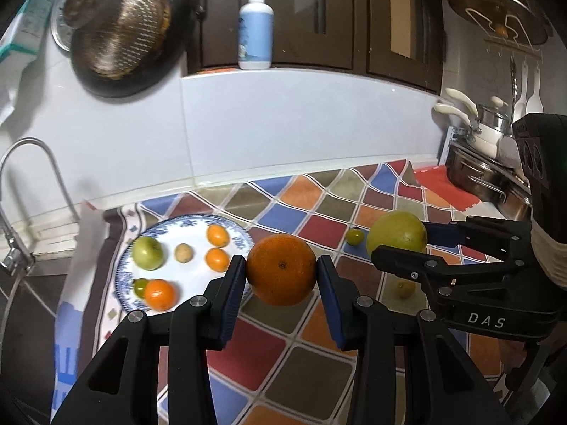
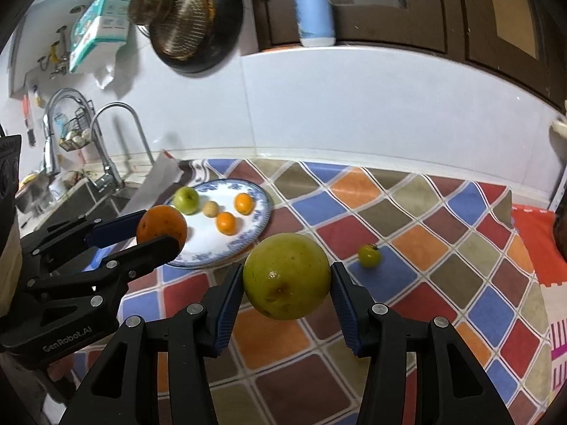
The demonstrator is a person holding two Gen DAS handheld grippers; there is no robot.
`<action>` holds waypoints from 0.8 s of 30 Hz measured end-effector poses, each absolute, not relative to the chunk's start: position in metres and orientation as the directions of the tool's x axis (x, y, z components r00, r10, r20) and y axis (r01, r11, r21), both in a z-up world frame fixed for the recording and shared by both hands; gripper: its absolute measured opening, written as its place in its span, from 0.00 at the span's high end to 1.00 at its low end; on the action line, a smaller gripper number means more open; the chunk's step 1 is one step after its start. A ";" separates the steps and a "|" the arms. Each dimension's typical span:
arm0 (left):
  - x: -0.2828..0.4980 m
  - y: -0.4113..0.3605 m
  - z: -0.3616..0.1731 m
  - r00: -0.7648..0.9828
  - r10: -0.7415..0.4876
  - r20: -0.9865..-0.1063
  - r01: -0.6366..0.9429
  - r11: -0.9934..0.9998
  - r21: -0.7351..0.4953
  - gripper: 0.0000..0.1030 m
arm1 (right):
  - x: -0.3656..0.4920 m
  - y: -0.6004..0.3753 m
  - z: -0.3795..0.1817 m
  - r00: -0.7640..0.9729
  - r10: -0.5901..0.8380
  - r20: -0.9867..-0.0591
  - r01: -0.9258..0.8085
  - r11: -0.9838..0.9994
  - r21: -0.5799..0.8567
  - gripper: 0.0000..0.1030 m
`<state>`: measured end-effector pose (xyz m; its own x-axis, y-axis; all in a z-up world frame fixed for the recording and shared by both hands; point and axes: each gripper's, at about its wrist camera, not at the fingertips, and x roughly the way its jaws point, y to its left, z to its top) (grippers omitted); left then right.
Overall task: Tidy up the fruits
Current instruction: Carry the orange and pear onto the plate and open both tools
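Left gripper (image 1: 281, 276): I've got my ribbed blue pads clamped on the orange (image 1: 281, 270), round and dimpled, held above the cloth right beside the plate.
Right gripper (image 2: 287, 292): my jaws squeeze the big yellow-green fruit (image 2: 287, 275), smooth skin with brown blemishes, lifted over the cloth.
Plate (image 1: 234, 228): glossy white china, blue patterned rim; on it a green apple (image 1: 148, 253), a dull tan round fruit (image 1: 184, 253), three small shiny oranges (image 1: 217, 235) and a small green fruit tucked against one.
Loose fruit: one small green tomato-like fruit (image 2: 369, 255) sits on the cloth, well apart from the plate.
Cloth (image 1: 312, 226): soft, wrinkled, diamond checks in red, blue, orange, olive.
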<state>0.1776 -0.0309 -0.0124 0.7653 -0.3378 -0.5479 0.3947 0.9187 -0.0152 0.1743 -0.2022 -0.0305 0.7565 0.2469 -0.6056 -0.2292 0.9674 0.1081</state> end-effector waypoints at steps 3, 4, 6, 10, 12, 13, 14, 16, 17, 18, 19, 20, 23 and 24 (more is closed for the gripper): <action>0.172 -0.020 -0.009 0.776 -0.326 -0.540 0.381 0.924 -0.009 0.60 | 0.171 -0.192 -0.026 0.761 0.258 -0.596 -0.244 0.964 0.106 0.52; 0.171 -0.016 -0.008 0.779 -0.323 -0.538 0.379 0.926 -0.007 0.60 | 0.170 -0.187 -0.025 0.762 0.261 -0.592 -0.249 0.963 0.104 0.52; 0.168 -0.008 -0.006 0.785 -0.318 -0.531 0.373 0.928 -0.004 0.60 | 0.169 -0.180 -0.023 0.764 0.268 -0.587 -0.256 0.961 0.106 0.52; 0.166 0.008 -0.002 0.798 -0.302 -0.522 0.361 0.933 0.013 0.60 | 0.167 -0.163 -0.020 0.765 0.281 -0.579 -0.271 0.957 0.107 0.52; 0.166 0.016 0.000 0.803 -0.295 -0.517 0.356 0.934 0.020 0.60 | 0.168 -0.155 -0.020 0.765 0.287 -0.576 -0.276 0.955 0.109 0.52; 0.166 0.020 0.000 0.805 -0.293 -0.515 0.355 0.935 0.022 0.60 | 0.168 -0.152 -0.019 0.766 0.289 -0.575 -0.278 0.954 0.109 0.52; 0.166 0.023 0.001 0.808 -0.291 -0.513 0.352 0.935 0.025 0.60 | 0.168 -0.148 -0.019 0.767 0.291 -0.571 -0.280 0.954 0.109 0.52; 0.168 0.030 0.002 0.811 -0.289 -0.509 0.352 0.935 0.031 0.60 | 0.170 -0.142 -0.017 0.769 0.296 -0.566 -0.285 0.952 0.111 0.52; 0.169 0.033 0.003 0.812 -0.286 -0.508 0.351 0.936 0.035 0.60 | 0.171 -0.139 -0.017 0.771 0.297 -0.563 -0.286 0.952 0.111 0.52; 0.170 0.036 0.004 0.814 -0.283 -0.507 0.350 0.936 0.039 0.60 | 0.172 -0.135 -0.016 0.773 0.298 -0.560 -0.286 0.952 0.111 0.52; 0.172 0.040 0.004 0.816 -0.280 -0.505 0.347 0.937 0.043 0.60 | 0.174 -0.132 -0.015 0.774 0.300 -0.557 -0.287 0.951 0.113 0.52; 0.173 0.042 0.005 0.817 -0.279 -0.505 0.347 0.937 0.043 0.60 | 0.175 -0.129 -0.014 0.776 0.301 -0.555 -0.288 0.951 0.114 0.52; 0.180 0.050 0.005 0.816 -0.276 -0.508 0.346 0.937 0.047 0.60 | 0.181 -0.119 -0.012 0.780 0.304 -0.547 -0.293 0.950 0.111 0.52; 0.182 0.052 0.005 0.816 -0.273 -0.509 0.345 0.938 0.049 0.60 | 0.184 -0.116 -0.011 0.781 0.307 -0.544 -0.295 0.949 0.112 0.52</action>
<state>0.1821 0.0518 0.0049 0.8160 -0.2734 -0.5093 0.3445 0.9375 0.0487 0.1841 -0.1160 -0.0110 0.7808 0.3071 -0.5442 -0.2953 0.9489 0.1117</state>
